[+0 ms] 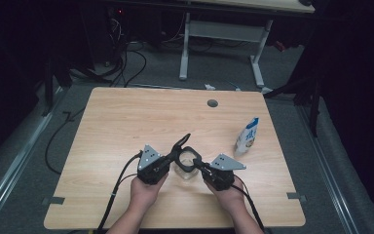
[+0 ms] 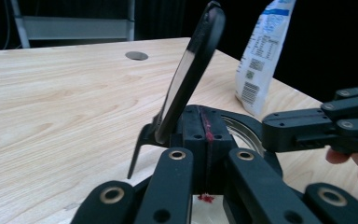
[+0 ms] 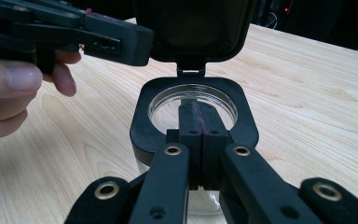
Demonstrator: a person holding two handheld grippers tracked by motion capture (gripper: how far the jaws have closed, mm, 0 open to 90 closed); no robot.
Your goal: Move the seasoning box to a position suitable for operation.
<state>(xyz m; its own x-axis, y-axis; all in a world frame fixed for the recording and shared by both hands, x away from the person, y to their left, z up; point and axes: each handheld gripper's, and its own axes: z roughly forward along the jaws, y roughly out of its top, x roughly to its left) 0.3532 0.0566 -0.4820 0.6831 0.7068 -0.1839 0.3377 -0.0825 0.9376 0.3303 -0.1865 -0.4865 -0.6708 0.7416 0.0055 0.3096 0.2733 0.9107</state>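
Jar: clear glass jar [image 1: 187, 170] with black squarish collar [image 3: 144, 126] and hinged lid [image 2: 193, 65] tilted up, near the table's front middle.
Left gripper [image 1: 174, 157]: jaws pressed together, whether on the collar cannot be told.
Right gripper [image 1: 198, 165]: jaws pinched shut at the collar's rim.
Surface: pale wood-grain table [image 1: 126, 122]; white-and-blue pouch [image 1: 247, 135] upright near right edge.
Room: dark, grey floor, cables.

Overhead light is falling evenly on the bench [image 1: 126, 122], surroundings are sinking into darkness, and close foreground linkages are blurring softly.
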